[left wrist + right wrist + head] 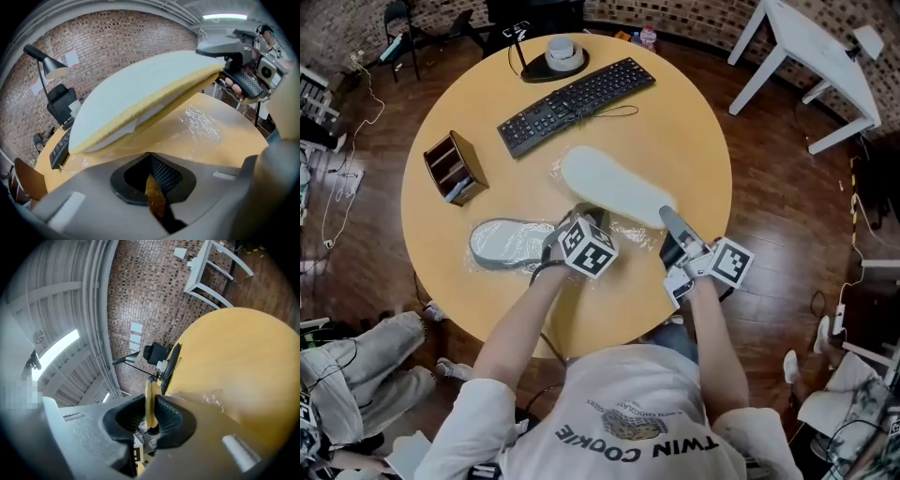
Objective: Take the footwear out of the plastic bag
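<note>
A pale slipper (614, 183) hangs sole-up over the round wooden table (684, 122). My right gripper (667, 217) is shut on its near end. In the right gripper view the slipper's thin yellowish edge (149, 401) stands between the pads of that gripper (152, 411). From the left gripper view the slipper (140, 89) slants overhead, its right end in the right gripper (229, 51). The clear plastic bag (628, 232) lies crumpled below it. My left gripper (581, 216) points down onto the bag's near edge, and its jaws (152, 183) look shut on the film.
A second grey slipper (508, 244) lies in clear plastic at the left. Behind it are a wooden organiser box (455, 167), a black keyboard (577, 103) and a lamp base (555, 58). A white table (811, 56) stands at the far right, and a seated person's legs (356, 356) are at the lower left.
</note>
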`<state>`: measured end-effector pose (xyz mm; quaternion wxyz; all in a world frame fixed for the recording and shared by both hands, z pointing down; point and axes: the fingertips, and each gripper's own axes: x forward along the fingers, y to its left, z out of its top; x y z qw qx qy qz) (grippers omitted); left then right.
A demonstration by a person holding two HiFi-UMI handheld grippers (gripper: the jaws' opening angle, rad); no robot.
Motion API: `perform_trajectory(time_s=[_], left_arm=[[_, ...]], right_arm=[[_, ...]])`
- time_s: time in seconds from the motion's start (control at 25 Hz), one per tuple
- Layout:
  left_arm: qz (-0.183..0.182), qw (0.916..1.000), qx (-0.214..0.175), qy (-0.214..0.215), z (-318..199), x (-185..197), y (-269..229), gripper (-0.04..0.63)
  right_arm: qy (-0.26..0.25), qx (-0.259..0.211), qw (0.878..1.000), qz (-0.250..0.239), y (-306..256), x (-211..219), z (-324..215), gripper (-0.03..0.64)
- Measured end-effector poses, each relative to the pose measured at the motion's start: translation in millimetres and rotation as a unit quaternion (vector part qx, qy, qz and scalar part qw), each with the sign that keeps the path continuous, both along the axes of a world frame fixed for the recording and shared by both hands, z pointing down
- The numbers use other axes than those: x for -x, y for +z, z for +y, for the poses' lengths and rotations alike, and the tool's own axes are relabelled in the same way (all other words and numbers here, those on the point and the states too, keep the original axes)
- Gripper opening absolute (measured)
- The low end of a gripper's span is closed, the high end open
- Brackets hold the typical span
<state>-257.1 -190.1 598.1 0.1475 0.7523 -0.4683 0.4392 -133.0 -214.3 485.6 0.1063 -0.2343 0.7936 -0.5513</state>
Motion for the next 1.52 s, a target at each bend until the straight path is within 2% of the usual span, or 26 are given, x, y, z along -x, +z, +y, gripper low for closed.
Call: perform_trajectory(time_s=[0.12,0.28,0.4,0.6,0.76,0.88,1.12,1.4,1.44,1.52], left_arm=[[0.001,1.0,0.001,0.0,0,0,-1,0.0],[0.004,1.0,0.003,0.001,-1,0,-2,0.0],[0.001,1.0,0.003,0.001,0,0,-1,0.0],[-0.007,1.0,0.003,0.005,0,-2,1,0.003],[-0.019,0.9998,-0.007,0.008,4,-3,-6,0.003],[-0.012,0.9995,-0.03,-0.003,6,-2,-24,0.003],[0.064,0.9943,-0.061,-0.06,18,-16,-57,0.003],[0.102,0.9877,-0.072,-0.094,37,-51,-76,0.003],[0.108,0.9861,-0.073,-0.103,39,-54,-78,0.003],[0.117,0.9824,-0.077,-0.123,44,-60,-81,0.003]], right_arm=[[0.008,0.043,0.999,0.003,25,9,-2,0.06],[0.025,0.095,0.994,0.054,54,3,1,0.06],[0.017,0.085,0.993,0.082,60,4,1,0.061],[-0.008,0.027,0.987,0.161,73,4,-1,0.063],[-0.022,-0.018,0.97,0.24,79,5,1,0.069],[-0.03,-0.048,0.957,0.285,79,7,2,0.077],[-0.052,-0.091,0.927,0.359,82,7,5,0.107],[-0.106,-0.156,0.873,0.449,94,5,10,0.166],[-0.113,-0.162,0.87,0.452,95,5,11,0.183],[-0.123,-0.169,0.873,0.441,96,4,13,0.196]])
